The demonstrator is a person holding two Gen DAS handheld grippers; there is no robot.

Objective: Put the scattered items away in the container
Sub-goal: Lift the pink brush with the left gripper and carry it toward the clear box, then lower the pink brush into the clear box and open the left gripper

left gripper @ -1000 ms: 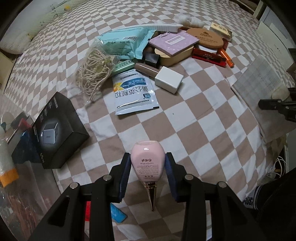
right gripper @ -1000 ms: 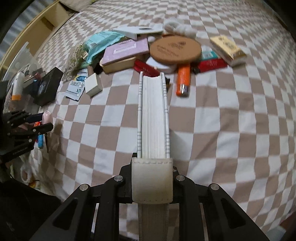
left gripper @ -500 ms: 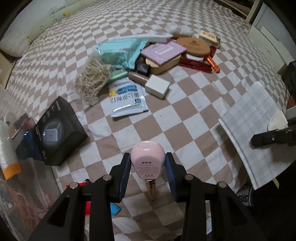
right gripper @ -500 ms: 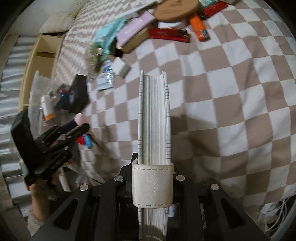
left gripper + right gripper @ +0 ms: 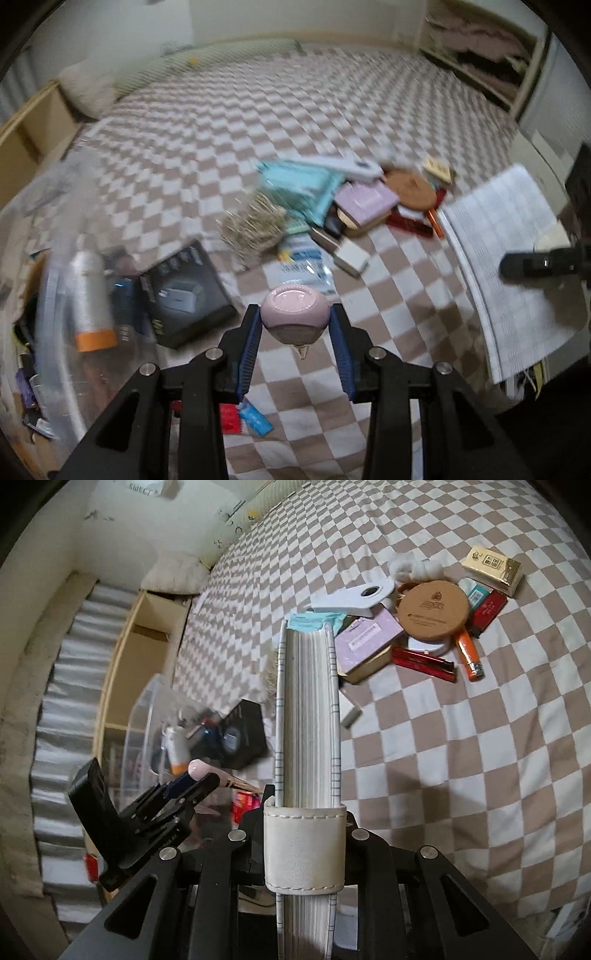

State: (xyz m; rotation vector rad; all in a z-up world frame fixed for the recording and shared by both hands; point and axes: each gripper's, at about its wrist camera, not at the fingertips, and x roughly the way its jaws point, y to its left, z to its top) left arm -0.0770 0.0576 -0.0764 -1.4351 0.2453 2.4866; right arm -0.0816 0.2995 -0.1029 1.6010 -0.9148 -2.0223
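My left gripper (image 5: 294, 321) is shut on a pink tube (image 5: 294, 313) with a gold cap and holds it above the bed's near edge, beside the clear plastic container (image 5: 55, 332) at the left. My right gripper (image 5: 306, 805) is shut on a white grid-covered notebook (image 5: 306, 716), held edge-on; the notebook also shows at the right of the left wrist view (image 5: 509, 266). The left gripper with the tube shows in the right wrist view (image 5: 188, 782), next to the container (image 5: 147, 716). Scattered items (image 5: 424, 616) lie in a pile on the checked bedspread.
A black box (image 5: 184, 295) lies by the container, which holds a silver bottle with an orange band (image 5: 90, 295). A teal pack (image 5: 299, 184), a cord bundle (image 5: 255, 225), a sachet (image 5: 303, 262) and a round cork lid (image 5: 432, 611) lie further off. A wooden shelf (image 5: 125, 672) stands beside the bed.
Both grippers tilted up and swung; the left wrist view now looks across the bed and is blurred. The notebook came nearer the container. Both grips held.
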